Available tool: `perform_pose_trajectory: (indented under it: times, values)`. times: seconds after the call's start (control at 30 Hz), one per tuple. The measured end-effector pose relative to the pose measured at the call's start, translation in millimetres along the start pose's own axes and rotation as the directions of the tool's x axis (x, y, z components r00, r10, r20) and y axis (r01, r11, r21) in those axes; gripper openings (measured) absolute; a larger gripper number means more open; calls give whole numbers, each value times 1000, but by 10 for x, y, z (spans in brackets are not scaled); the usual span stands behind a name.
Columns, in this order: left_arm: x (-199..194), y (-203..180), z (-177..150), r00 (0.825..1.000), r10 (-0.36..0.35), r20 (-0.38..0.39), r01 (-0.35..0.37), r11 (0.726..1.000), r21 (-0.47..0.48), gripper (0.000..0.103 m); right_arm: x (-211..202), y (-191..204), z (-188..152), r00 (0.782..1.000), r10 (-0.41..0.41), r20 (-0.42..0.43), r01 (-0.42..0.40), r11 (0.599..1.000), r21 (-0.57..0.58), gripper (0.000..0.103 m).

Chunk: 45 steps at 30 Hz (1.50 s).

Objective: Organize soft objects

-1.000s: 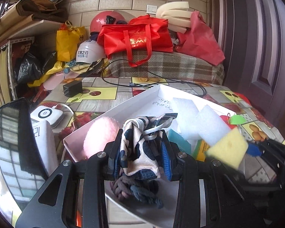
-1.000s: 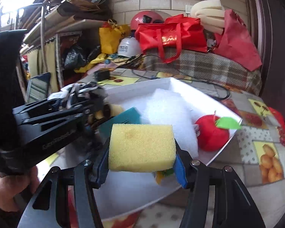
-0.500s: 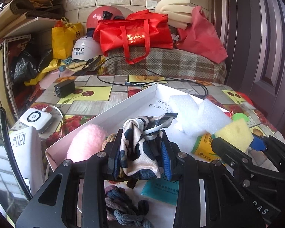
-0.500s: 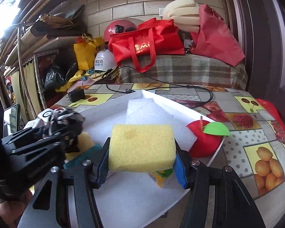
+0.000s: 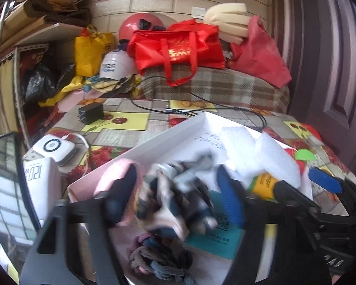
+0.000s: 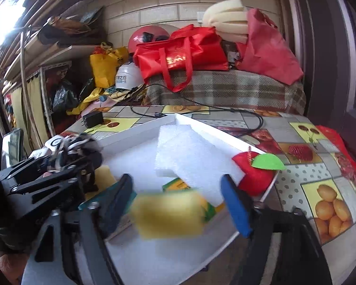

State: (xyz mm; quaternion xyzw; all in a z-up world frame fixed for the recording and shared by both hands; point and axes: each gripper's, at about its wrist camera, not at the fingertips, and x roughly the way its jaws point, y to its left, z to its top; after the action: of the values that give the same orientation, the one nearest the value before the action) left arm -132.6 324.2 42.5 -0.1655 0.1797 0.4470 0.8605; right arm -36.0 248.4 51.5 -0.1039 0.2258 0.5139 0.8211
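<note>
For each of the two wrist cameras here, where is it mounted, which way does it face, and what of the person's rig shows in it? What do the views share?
Left wrist: sits on the left gripper, looking forward over the white tray toward the brick wall; its two fingers flank a blurred patterned cloth, with the right gripper at lower right.
Right wrist: sits on the right gripper, same heading; its spread fingers flank a blurred yellow sponge, with the left gripper at left.
Shared: tray, white foam blocks, red bag.

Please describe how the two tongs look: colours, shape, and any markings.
Both tongs, left and right, have black angular frames with cut-out openings and silver screws, and flat blue pads on the fingertips. The right one carries faint pale lettering, unreadable here.
</note>
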Motion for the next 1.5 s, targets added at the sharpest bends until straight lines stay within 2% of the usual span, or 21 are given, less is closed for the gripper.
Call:
perform_pose_trajectory:
  times: [0.03,0.07,0.3,0.5,0.73,0.97,1.1,1.27,1.37,1.43,1.5]
  values:
    - [-16,31,1,1000,-4,8,4,1000,-14,90,-9,-35,-3,1000,4,4,-4,1000,20,95]
    - [-28,31,1,1000,-4,15,4,1000,-12,91,-21,-69,-4,1000,2,9,-2,999,37,103]
    - [-65,15,-14,999,15,32,-15,1000,-3,92,-78,-83,-13,1000,-5,22,4,999,42,103]
    - [-123,-28,-25,999,21,50,-22,1000,17,96,-118,-97,-40,1000,-6,22,4,999,54,103]
    - [-331,-125,-128,997,18,73,-21,998,51,96,-330,-95,-140,999,-33,42,30,998,62,103]
    - [-638,-223,-312,997,-50,52,47,997,60,96,-774,-146,-333,993,-73,90,67,996,62,103]
    - [-842,-309,-441,996,-85,23,84,995,60,96,-1000,-174,-471,994,-70,81,67,997,40,103]
    - [-1119,-449,-641,998,-67,-13,67,995,78,96,-1333,-195,-653,994,-69,89,69,998,5,103]
    - [-1298,-515,-743,998,-60,-14,61,993,104,96,-1607,-231,-754,988,-68,137,68,998,4,103]
    - [-1436,-535,-802,1000,-8,5,8,994,112,96,-1818,-283,-789,981,-93,168,90,996,25,103]
    - [-1530,-520,-833,1000,-4,20,2,994,107,96,-2002,-342,-833,968,-145,206,136,989,55,103]
